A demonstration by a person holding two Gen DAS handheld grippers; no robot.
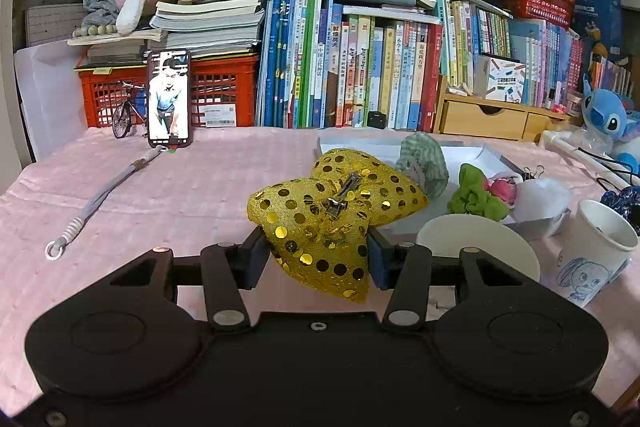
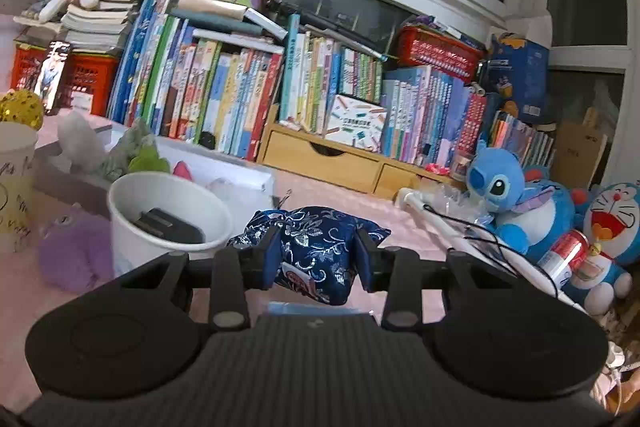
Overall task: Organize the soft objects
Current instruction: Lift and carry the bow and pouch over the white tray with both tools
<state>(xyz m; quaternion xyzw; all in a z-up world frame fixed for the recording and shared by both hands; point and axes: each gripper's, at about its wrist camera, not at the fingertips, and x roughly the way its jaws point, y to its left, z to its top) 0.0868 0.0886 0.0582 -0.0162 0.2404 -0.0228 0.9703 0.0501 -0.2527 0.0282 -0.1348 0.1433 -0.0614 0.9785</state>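
A gold sequinned bow (image 1: 332,215) with a metal clip on top hangs just above the pink tablecloth, and my left gripper (image 1: 318,259) is shut on its lower lobe. Behind it a white tray (image 1: 472,153) holds a green checked scrunchie (image 1: 424,163), a green scrunchie (image 1: 476,197), a pink piece and a white fluffy one (image 1: 540,195). In the right wrist view my right gripper (image 2: 318,261) is shut on a navy floral fabric pouch (image 2: 316,247), whose far end rests on the cloth. The bow (image 2: 20,109) shows at the far left there.
Two paper cups (image 1: 598,251) (image 1: 476,251) stand near the tray; one cup (image 2: 168,223) holds a dark object. A purple fluffy ball (image 2: 76,255) lies by it. A phone (image 1: 169,98) leans on a red crate, a lanyard (image 1: 100,199) lies left. Books line the back; plush toys (image 2: 516,195) sit right.
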